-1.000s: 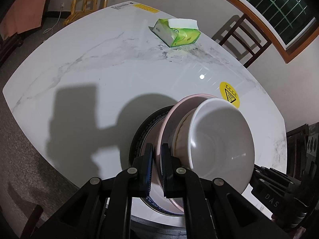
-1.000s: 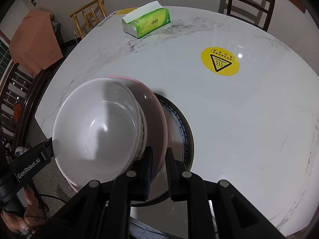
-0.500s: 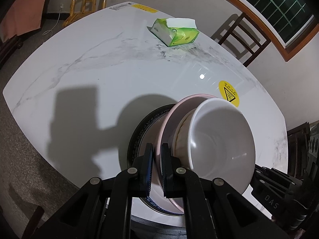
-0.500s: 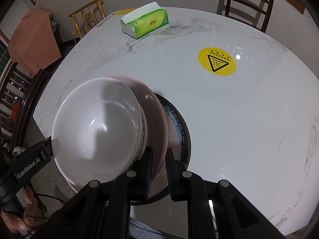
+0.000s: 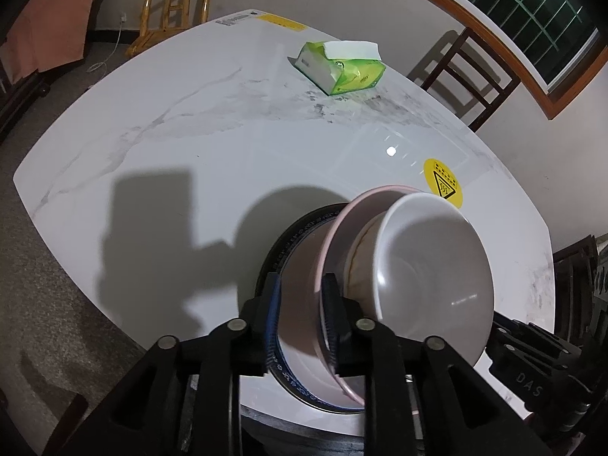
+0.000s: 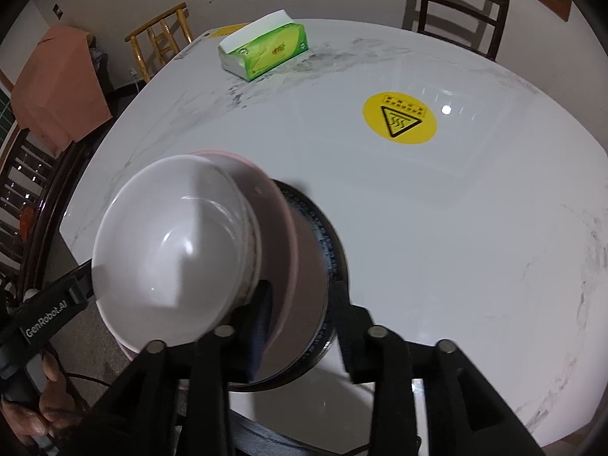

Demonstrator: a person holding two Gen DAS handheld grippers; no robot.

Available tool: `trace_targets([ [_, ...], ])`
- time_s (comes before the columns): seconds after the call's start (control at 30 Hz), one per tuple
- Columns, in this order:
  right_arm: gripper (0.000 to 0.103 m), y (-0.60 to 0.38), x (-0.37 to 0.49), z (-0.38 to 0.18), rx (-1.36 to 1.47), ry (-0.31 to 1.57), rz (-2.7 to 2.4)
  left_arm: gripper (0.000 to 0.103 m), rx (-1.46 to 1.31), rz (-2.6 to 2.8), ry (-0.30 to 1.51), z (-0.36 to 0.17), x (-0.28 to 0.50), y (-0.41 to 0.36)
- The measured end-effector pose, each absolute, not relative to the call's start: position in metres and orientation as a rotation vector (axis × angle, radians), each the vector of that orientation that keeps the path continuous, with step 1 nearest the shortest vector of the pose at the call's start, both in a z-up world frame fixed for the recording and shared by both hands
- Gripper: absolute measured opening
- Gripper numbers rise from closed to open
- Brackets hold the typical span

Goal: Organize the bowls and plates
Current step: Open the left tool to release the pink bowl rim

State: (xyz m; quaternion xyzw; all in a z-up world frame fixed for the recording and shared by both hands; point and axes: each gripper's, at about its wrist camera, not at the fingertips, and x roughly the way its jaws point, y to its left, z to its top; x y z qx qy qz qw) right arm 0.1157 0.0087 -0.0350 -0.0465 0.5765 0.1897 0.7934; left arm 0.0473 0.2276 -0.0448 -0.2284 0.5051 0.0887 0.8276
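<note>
Night room, barred window (image 5: 532,11), pale walls. White marble table (image 5: 190,125) fills both views, wooden chairs (image 5: 174,3) around it. Stack near the table's front edge: dark-rimmed plate (image 5: 300,224) underneath, pink plate (image 5: 342,235), white bowl (image 5: 433,266) on top. Green tissue box (image 6: 266,51) far side, yellow warning sticker (image 6: 399,117) mid-table. Left gripper (image 5: 302,315) and right gripper (image 6: 300,326) straddle the pink plate's rim, jaws opening, pads clear of it.

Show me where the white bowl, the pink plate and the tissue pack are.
white bowl (image 5: 429,266): left wrist view, on its inner wall.
pink plate (image 6: 281,205): right wrist view, on its upper rim.
tissue pack (image 6: 269,53): right wrist view, on its green front face.
</note>
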Motion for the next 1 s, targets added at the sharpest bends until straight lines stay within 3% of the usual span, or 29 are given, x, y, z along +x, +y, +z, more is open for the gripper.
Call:
trace_targets([
  [0.17, 0.047, 0.0, 0.115, -0.03, -0.071, 1.209, 0.403, 0.031, -0.476, 0.181, 1.048, -0.039, 0.041, 0.231],
  [0.5, 0.062, -0.02, 0.106, -0.021, -0.035, 1.146, 0.4, 0.037, -0.457, 0.156, 0.994, -0.024, 0.026, 0.229],
  [0.7, 0.064, -0.028, 0.095, -0.019, -0.032, 1.111, 0.387, 0.039, -0.442, 0.153, 0.958, -0.014, 0.017, 0.224],
  [0.8, 0.064, -0.032, 0.089, -0.018, -0.028, 1.092, 0.397, 0.051, -0.434, 0.127, 0.93, -0.008, 0.01, 0.219],
  [1.0, 0.068, -0.033, 0.072, -0.015, -0.046, 1.039, 0.429, 0.056, -0.381, 0.128, 0.878, 0.002, -0.007, 0.207],
])
